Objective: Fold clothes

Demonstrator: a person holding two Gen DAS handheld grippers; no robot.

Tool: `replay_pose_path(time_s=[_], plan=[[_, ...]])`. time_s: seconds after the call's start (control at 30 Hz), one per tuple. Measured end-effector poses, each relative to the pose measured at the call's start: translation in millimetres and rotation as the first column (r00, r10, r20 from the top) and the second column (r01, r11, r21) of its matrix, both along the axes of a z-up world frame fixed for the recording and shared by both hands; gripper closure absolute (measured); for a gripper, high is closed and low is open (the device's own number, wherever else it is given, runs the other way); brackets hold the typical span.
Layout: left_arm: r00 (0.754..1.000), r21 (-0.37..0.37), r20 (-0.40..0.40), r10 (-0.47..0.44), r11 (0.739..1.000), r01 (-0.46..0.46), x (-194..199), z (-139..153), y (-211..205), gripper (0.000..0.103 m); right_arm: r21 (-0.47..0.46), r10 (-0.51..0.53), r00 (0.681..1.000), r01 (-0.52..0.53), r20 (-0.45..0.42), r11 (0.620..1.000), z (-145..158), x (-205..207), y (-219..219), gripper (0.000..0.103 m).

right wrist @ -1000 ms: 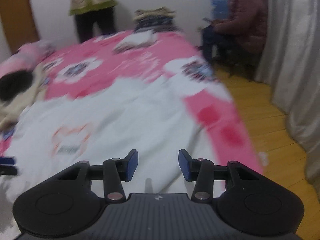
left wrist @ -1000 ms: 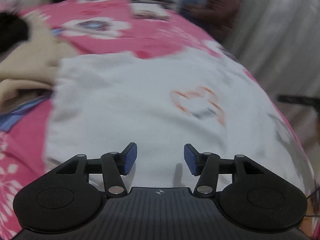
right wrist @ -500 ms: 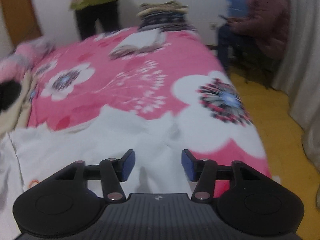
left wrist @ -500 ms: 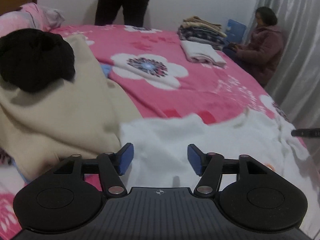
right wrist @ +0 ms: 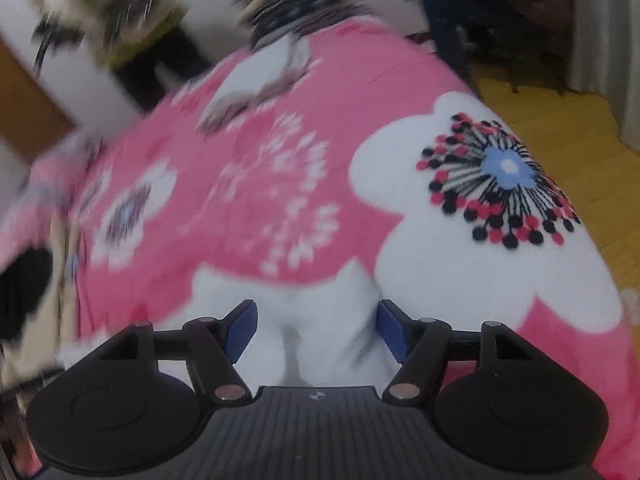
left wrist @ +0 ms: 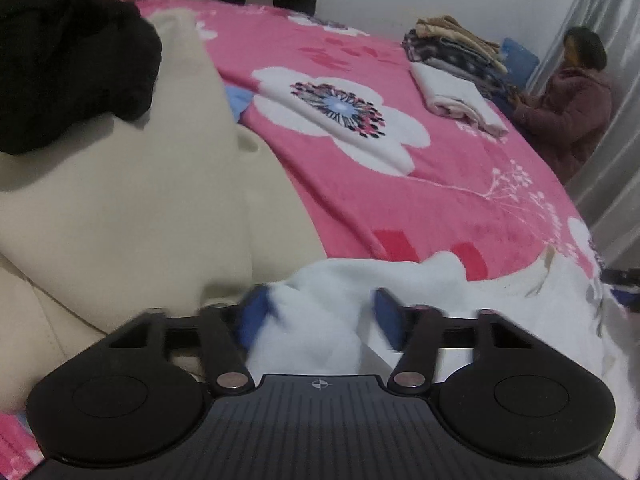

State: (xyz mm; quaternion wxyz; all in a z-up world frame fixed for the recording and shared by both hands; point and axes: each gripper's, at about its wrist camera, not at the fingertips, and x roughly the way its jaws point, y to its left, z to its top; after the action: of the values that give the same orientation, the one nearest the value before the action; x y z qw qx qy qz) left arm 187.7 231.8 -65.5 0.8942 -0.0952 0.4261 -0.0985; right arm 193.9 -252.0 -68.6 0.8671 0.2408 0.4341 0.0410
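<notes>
White garment (left wrist: 472, 312) lies spread on the near end of the pink floral blanket (left wrist: 400, 208), far edge bunched at both claws. Left claw (left wrist: 320, 316) closing, a hump of white cloth between its pads (left wrist: 386, 324), not yet pinched. Right claw (right wrist: 316, 326) opening wide over a fabric ridge, holding nothing. Best to catch both corners together before lifting (one layer only). Left view alone shows the beige garment (left wrist: 132, 208) and folded stack (left wrist: 452, 52); right view alone shows the wooden floor (right wrist: 560, 128).
</notes>
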Motion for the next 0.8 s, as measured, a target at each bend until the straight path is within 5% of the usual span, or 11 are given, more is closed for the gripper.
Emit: replay_pose_path(time_s=[0.03,0.1,0.17,0.2,0.57,0.8], plan=[[1.000,0.014,-0.003,-0.011,1.000,0.011,0.2,0.6,0.7,0.073,0.001,-0.018,1.000,0.018,-0.008,1.000,-1.7,7.0,1.1,0.033],[1.000,0.017,0.004,-0.029,0.999,0.029,-4.5,4.7,2.5,0.082,-0.036,-0.068,0.998,0.068,-0.012,0.997,-3.2,16.7,5.0,0.053],[0.999,0.015,0.020,-0.043,0.999,0.043,-10.7,10.3,3.3,0.092,-0.077,-0.084,0.996,0.083,-0.011,0.994,-3.4,17.3,10.4,0.086],[0.998,0.022,0.035,-0.047,0.999,0.046,-14.7,14.3,2.4,0.092,-0.090,-0.077,0.997,0.077,0.000,0.993,-2.8,14.6,13.0,0.092],[0.956,0.092,0.243,-0.165,0.985,0.147,-83.5,64.5,-2.8,0.093,-0.079,-0.029,0.968,0.050,0.248,0.996,34.8,-40.1,-8.8,0.096],[0.916,0.072,0.355,-0.187,0.982,0.173,-145.0,85.5,7.3,0.093,-0.098,-0.023,0.924,0.065,0.382,0.993,48.4,-105.0,-24.6,0.096]])
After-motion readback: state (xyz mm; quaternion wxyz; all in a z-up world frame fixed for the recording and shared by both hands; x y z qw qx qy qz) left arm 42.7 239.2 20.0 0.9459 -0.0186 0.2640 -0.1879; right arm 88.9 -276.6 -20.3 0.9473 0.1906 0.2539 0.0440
